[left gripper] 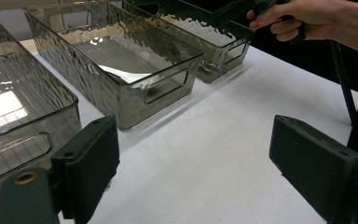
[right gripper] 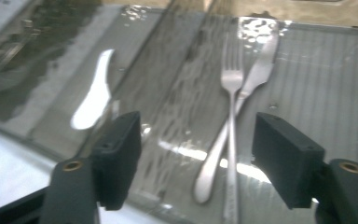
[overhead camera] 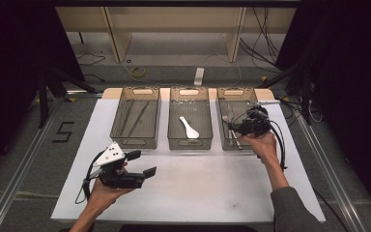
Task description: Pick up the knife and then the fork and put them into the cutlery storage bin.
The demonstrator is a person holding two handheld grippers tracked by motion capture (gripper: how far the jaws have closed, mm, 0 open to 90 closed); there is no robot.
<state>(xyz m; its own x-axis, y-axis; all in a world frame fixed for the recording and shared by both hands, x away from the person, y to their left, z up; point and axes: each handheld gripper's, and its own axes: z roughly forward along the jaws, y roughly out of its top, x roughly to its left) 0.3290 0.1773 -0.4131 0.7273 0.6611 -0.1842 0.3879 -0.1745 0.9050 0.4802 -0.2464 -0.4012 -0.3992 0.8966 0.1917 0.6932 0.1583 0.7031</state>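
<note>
Three smoky clear bins stand in a row at the back of the white table. In the right bin [overhead camera: 236,92] lie a steel fork [right gripper: 231,79] and a steel knife [right gripper: 261,70], crossed over each other. My right gripper [overhead camera: 236,128] hangs over this bin's near end, open; in the right gripper view [right gripper: 198,154] the cutlery lies below the jaws, untouched. A white spoon [overhead camera: 189,128] [right gripper: 93,100] rests in the middle bin [overhead camera: 189,91]. My left gripper [overhead camera: 144,163] [left gripper: 193,158] sits low at the front left, open and holding nothing.
The left bin [overhead camera: 140,91] holds thin dark sticks [overhead camera: 135,118]. In the left gripper view the middle bin [left gripper: 135,93] stands ahead and the other hand [left gripper: 307,18] is at the top right. Bare white tabletop [overhead camera: 207,183] spreads in front of the bins.
</note>
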